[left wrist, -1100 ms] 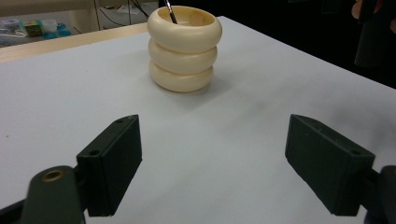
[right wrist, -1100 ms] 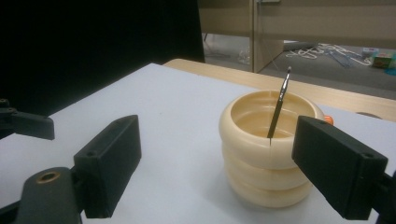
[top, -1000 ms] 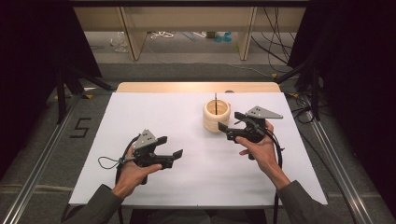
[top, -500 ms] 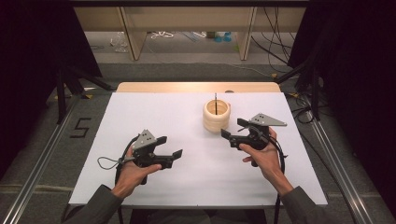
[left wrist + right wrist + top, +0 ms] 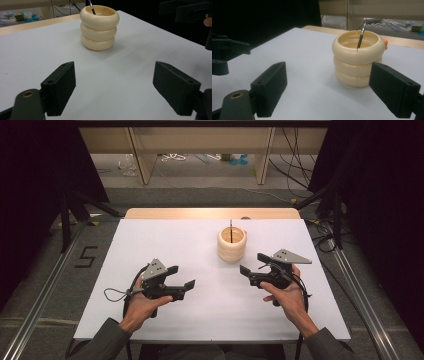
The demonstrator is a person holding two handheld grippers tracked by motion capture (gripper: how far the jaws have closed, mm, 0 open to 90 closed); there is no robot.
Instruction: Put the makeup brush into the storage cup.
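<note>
While both tools rest low over the white tabletop (image 5: 165, 240), the cream holder (image 5: 232, 244) stands toward the far side, right of centre, nearest the right hand-held gripper (image 5: 252, 264). Right jaws spread wide, pinching nothing; holder just ahead of them and apart. Left hand-held gripper (image 5: 181, 276) likewise spread and empty, well apart from the holder, aimed toward it.

Judged step: approach to the thin dark pen (image 5: 361, 34) leaning inside the holder. To do it well, come from above, narrow the jaws around the exposed shaft, lift straight so the rim is not dragged. The left tool could steady the holder's wall.

Holder: three stacked rounded rings, smooth, matte, ivory, hollow centre. Pen: slim, dark, hard, slightly glossy. Tabletop sheet: flat, matte. Jaw pads: black, blocky, flat-faced. Small orange piece (image 5: 385, 44) behind the holder, unidentifiable.
</note>
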